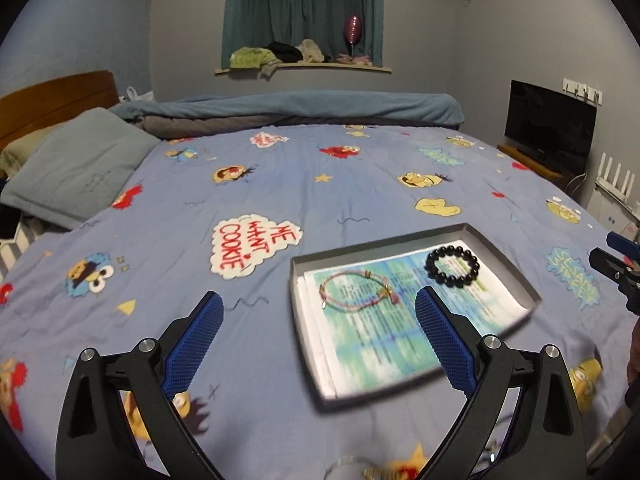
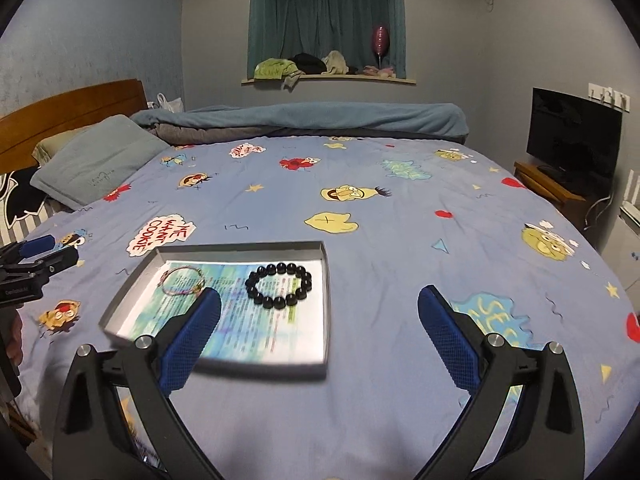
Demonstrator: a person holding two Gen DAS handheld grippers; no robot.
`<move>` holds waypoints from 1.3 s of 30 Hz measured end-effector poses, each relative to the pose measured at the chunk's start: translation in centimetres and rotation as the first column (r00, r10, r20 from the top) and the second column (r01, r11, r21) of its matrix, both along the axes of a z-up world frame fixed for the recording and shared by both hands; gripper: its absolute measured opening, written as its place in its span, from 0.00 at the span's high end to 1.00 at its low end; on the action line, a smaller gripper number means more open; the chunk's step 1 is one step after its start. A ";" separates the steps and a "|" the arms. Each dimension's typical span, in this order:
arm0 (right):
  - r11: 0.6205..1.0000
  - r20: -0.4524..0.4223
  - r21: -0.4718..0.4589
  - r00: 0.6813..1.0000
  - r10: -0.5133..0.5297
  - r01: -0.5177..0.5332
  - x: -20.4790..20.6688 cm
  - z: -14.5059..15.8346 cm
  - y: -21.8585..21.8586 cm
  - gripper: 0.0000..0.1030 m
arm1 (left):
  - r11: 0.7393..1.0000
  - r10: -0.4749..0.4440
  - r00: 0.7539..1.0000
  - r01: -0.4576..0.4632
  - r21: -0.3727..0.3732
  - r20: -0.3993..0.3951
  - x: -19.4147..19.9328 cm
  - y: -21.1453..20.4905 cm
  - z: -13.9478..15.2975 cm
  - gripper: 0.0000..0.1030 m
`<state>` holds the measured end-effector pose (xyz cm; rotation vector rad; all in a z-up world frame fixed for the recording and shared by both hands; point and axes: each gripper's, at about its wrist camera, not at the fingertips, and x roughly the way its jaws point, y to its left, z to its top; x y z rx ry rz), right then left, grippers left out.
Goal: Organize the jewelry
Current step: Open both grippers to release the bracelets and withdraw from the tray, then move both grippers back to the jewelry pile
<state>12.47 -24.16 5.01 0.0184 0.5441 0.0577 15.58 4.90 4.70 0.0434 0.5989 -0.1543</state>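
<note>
A shallow grey tray (image 1: 516,276) lies on a bed, lined with a printed paper sheet (image 1: 384,344) in blue and green. Two pieces of jewelry rest on the sheet, well apart from each other. A black beaded bracelet (image 1: 452,266) lies in a closed ring toward the tray's far right part. A thin red cord bracelet (image 1: 352,292) with small gold charms lies in a loose loop toward the far left part.

The left gripper (image 1: 318,336) hangs above the bed in front of the tray, its blue ribbed fingers (image 1: 196,340) spread wide with nothing between them. Its right finger overlaps the sheet in the left wrist view, just beside the cord bracelet; whether it touches anything cannot be told. The right gripper (image 2: 320,336) hangs on the tray's other side, its fingers (image 2: 448,340) also spread wide and empty. In the right wrist view its left finger overlaps the sheet between the two bracelets. Each gripper shows at the edge of the other's view.

The bed is covered by a blue bedsheet (image 2: 400,248) printed with cartoon characters and a speech bubble reading "ME WANT COOKIE" (image 1: 252,246). A grey-blue pillow (image 1: 80,168) lies at the left by a wooden headboard (image 1: 56,96). A rolled blue blanket (image 1: 300,106) runs along the far edge. Behind it, teal curtains (image 1: 304,4) hang over a window ledge (image 1: 304,66) piled with clothes. A dark television (image 1: 550,128) stands on a wooden stand at the right.
</note>
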 end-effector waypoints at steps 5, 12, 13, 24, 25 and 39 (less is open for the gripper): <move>1.000 0.002 -0.004 1.000 0.013 -0.013 -3.5 -0.3 0.0 0.05 | 1.000 0.011 1.000 -0.011 0.012 0.001 -3.1 1.1 -0.4 0.07; 0.999 0.005 -0.033 0.999 0.034 -0.033 -6.9 -1.0 0.9 0.05 | 0.999 0.028 1.000 -0.027 0.022 -0.007 -6.6 2.3 -1.9 0.07; 0.999 0.004 -0.039 0.999 0.037 -0.037 -7.4 -1.3 1.0 0.05 | 0.999 0.029 1.000 -0.028 0.022 -0.009 -7.1 2.3 -2.2 0.07; 0.995 -0.032 -0.087 0.998 0.053 -0.056 -10.5 -5.1 2.8 0.05 | 0.999 0.019 0.999 -0.017 0.050 -0.035 -10.9 1.3 -6.2 0.07; 0.995 -0.033 -0.087 0.998 0.053 -0.056 -10.6 -5.5 2.9 0.05 | 0.999 0.012 0.999 -0.010 0.050 -0.040 -11.0 1.0 -6.5 0.07; 0.992 -0.088 -0.104 0.994 0.067 -0.076 -11.9 -10.1 4.3 0.05 | 0.998 -0.015 0.996 0.020 0.055 -0.093 -10.6 -1.6 -10.2 0.07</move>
